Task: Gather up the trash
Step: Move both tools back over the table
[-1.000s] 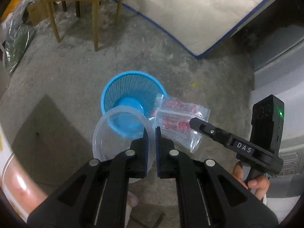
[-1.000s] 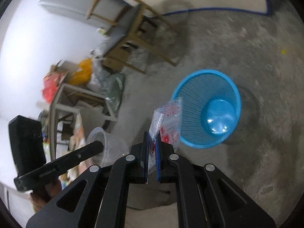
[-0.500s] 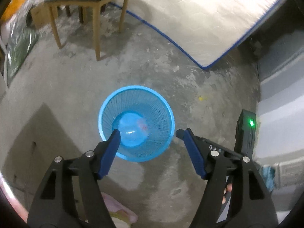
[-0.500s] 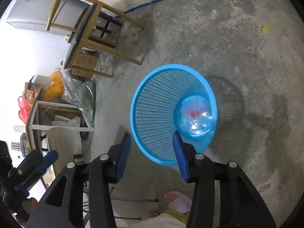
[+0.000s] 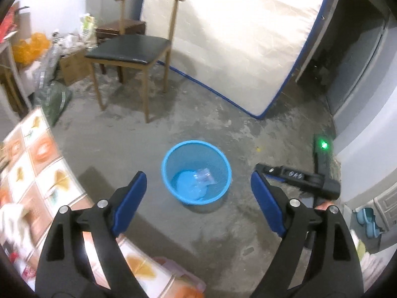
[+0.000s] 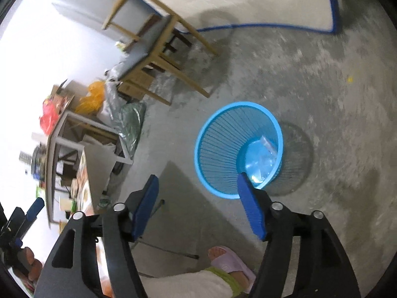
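A blue mesh waste basket point(image 5: 218, 159) stands on the concrete floor; it also shows in the right wrist view point(image 6: 215, 134). Inside it lie a clear plastic cup point(image 5: 191, 188) and a clear plastic wrapper with red print point(image 5: 204, 175); the wrapper also shows in the right wrist view point(image 6: 266, 146). My left gripper point(image 5: 198, 193) is open and empty, held above and in front of the basket. My right gripper point(image 6: 198, 196) is open and empty above the basket's near side; its body shows at the right of the left wrist view point(image 5: 297, 177).
A wooden chair point(image 5: 131, 47) stands behind the basket, a mattress point(image 5: 235, 37) leans on the wall. A table with a patterned cloth point(image 5: 32, 173) is at the left. Bags and boxes point(image 6: 94, 99) crowd the corner. The person's slippered foot point(image 6: 228, 263) is near.
Both grippers opened: the left let go of the cup, the right of the wrapper, and both fell into the basket. Both grippers then rose and drew back from it.
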Motion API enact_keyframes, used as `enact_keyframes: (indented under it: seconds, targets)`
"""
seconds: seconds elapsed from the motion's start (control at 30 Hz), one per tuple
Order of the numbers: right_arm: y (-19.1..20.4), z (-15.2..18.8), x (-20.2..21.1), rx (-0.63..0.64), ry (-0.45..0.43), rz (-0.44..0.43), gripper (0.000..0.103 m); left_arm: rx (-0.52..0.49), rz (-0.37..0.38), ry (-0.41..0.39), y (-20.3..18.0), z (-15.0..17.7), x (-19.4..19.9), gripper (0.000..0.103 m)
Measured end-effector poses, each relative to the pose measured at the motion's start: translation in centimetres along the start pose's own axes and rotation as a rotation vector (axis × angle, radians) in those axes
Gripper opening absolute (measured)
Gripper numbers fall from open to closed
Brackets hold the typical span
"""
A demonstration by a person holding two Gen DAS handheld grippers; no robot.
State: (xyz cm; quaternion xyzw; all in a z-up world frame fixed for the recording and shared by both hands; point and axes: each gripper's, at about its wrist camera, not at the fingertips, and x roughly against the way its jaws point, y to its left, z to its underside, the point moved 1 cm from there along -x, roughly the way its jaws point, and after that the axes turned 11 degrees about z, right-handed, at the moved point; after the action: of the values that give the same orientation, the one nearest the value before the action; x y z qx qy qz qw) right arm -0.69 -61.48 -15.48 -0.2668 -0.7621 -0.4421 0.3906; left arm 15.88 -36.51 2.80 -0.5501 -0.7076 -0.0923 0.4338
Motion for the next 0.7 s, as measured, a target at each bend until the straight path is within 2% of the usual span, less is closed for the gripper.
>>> enact_keyframes:
  seconds: [0.17,0.27,0.37,0.47,0.57,0.63,0.7]
  targets:
    - [4.0,3.6,5.6,0.167,-0.082,0.033,0.08,0.042,-0.028,-0.063,-0.1,4.4,7.2,0.084]
    - [7.2,6.1,8.5,0.29,-0.133,0.082,0.087,0.061,-0.056,-0.099,0.3,7.9,11.5,0.084]
    - [10.5,8.7,10.2,0.39,-0.163,0.16,0.092,0.14,-0.08,-0.16,1.5,11.1,15.1,0.085]
    - [14.3,11.2,11.6,0.506,-0.207,0.2,0.096,0.206,-0.107,-0.214,3.2,13.9,18.4,0.087]
    - [18.9,14.1,13.1,0.644,-0.294,0.251,0.096,0.295,-0.168,-0.274,5.5,17.0,22.3,0.09]
    - [21.6,15.6,13.8,0.714,-0.328,0.24,0.096,0.346,-0.195,-0.301,7.0,18.6,24.3,0.092]
    - [24.3,16.8,14.4,0.765,-0.35,0.194,0.096,0.401,-0.228,-0.326,8.5,20.0,26.1,0.094]
